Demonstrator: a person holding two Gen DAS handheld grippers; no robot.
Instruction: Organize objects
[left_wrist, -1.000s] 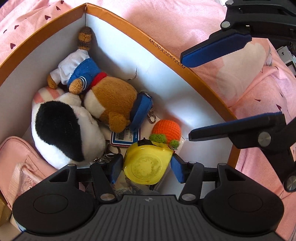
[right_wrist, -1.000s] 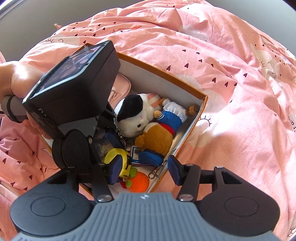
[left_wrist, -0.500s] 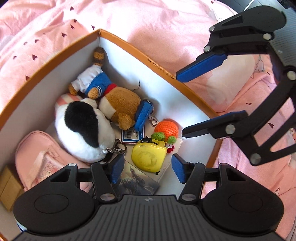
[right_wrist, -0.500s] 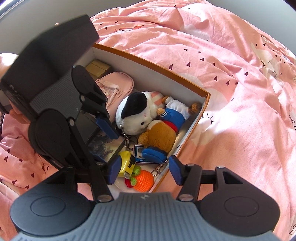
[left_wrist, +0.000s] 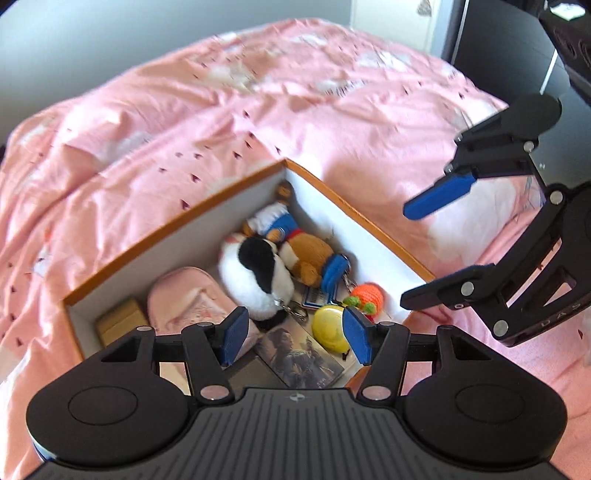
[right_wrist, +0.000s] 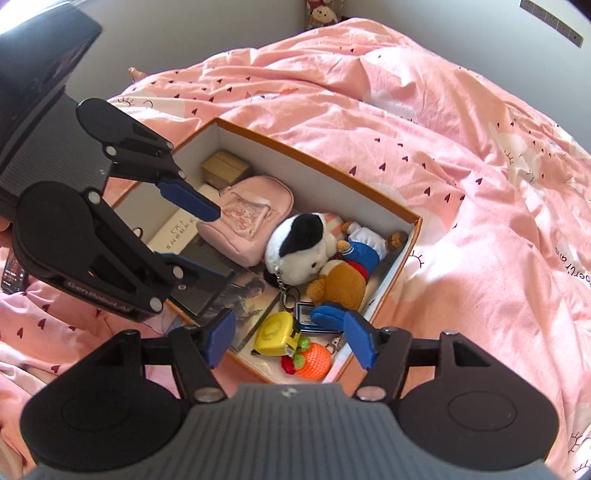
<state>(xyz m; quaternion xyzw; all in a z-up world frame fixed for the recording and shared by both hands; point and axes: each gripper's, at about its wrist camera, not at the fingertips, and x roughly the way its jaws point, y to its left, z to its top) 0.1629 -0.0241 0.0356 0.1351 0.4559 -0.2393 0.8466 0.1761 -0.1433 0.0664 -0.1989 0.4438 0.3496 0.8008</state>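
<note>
Right wrist view: orange-rimmed box (right_wrist: 413, 236) on rumpled pink heart-print duvet (right_wrist: 461, 155), grey wall (right_wrist: 184, 33) behind; both tools released.

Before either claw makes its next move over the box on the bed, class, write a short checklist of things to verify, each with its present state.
1. Left claw empty, jaws apart: ok.
2. Right claw empty, jaws just opened wider, nothing between them: ok.
3. Yellow tape measure lying inside the box: ok.
4. Orange knitted toy inside, beside the tape measure: ok.
5. Both claws above the box rim, touching nothing: ok.
6. More things left on the pink bedding to pack: cannot tell.
</note>
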